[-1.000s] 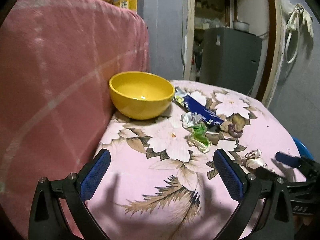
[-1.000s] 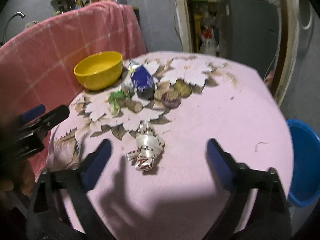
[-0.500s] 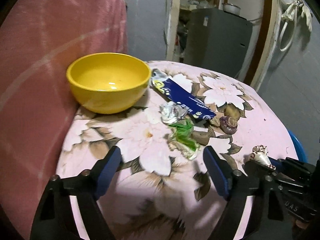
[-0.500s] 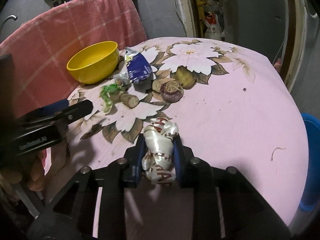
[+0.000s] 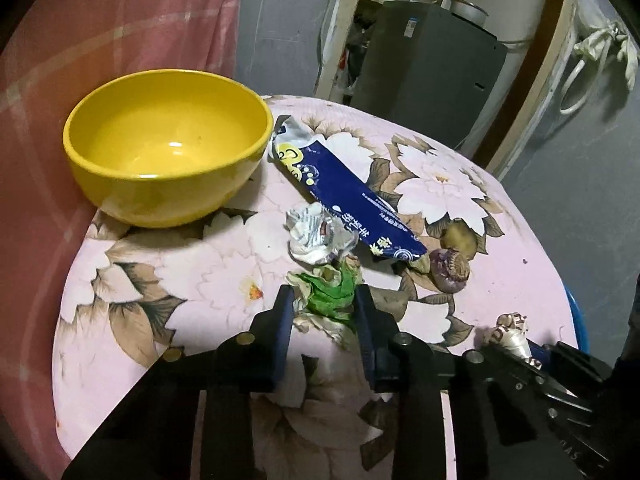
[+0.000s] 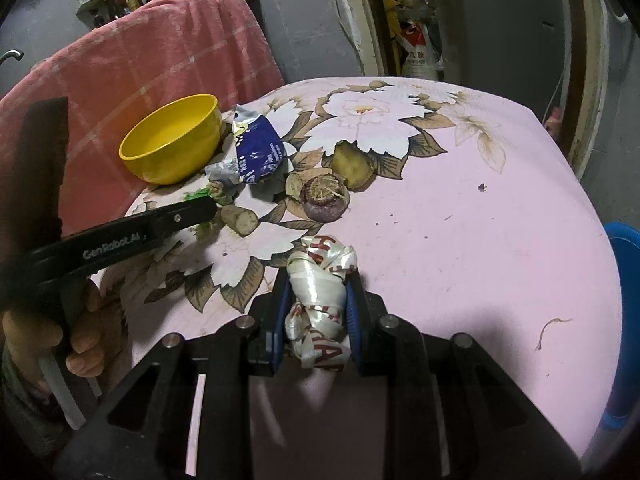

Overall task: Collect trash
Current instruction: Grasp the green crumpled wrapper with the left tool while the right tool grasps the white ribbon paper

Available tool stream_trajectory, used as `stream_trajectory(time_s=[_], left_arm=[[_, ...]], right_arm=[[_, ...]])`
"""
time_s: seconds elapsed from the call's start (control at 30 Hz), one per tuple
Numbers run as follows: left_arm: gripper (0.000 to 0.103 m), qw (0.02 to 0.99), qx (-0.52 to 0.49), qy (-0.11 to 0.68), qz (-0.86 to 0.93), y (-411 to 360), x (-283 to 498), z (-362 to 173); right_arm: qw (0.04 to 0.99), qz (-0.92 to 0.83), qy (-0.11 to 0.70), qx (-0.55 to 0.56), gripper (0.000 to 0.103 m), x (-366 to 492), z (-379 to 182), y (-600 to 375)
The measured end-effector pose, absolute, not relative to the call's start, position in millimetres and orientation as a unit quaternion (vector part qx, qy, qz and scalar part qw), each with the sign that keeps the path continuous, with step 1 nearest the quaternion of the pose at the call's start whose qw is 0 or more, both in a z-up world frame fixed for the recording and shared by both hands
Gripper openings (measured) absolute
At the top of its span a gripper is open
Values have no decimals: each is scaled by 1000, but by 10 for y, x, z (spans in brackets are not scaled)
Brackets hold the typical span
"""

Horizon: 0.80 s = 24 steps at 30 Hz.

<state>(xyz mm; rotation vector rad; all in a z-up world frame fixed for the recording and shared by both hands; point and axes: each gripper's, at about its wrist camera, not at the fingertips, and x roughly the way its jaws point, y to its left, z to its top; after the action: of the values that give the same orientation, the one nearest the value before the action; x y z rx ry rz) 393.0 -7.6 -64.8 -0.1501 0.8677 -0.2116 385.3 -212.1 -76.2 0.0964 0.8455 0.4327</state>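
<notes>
Nearest to us in the right wrist view, the right tongs (image 6: pixel 318 300) pinch a crumpled, glossy white ribbon wad with red lettering (image 6: pixel 320 284), their blue pads pressed to its sides; it sits on the bench (image 6: pixel 460 240), a round top under a smooth pink cloth printed with pale flowers and brown leaves. At ten o'clock from it we see a hand (image 6: pixel 76 332) gripping the black handle of the left tongs (image 5: pixel 322 312). In the left wrist view those jaws have just been closing and now squeeze a crinkled green and white wrapper (image 5: pixel 326 292). Just beyond at twelve o'clock lies a balled silvery foil scrap (image 5: pixel 316 236), touching a long, flattened dark blue packet (image 5: pixel 344 192). At two o'clock sit knobbly brown and purple root pieces (image 5: pixel 450 270). At eleven o'clock stands a glossy round yellow bowl (image 5: pixel 168 148), hard against a pink checked cloth (image 5: pixel 100 40). A blue tub (image 6: pixel 624 320) edges the bench at three o'clock in the right wrist view.
</notes>
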Motion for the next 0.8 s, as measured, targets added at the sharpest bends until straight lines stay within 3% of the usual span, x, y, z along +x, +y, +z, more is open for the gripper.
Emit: stream_trajectory(time_s=[0.37, 0.8], left_arm=[[13, 903, -90, 405, -112, -83, 3459, -511], [13, 931, -103, 301, -177, -512, 2894, 13]], right_arm=[[892, 220, 392, 48, 38, 3631, -696, -2138], [948, 194, 242, 69, 38, 3086, -82, -2544]])
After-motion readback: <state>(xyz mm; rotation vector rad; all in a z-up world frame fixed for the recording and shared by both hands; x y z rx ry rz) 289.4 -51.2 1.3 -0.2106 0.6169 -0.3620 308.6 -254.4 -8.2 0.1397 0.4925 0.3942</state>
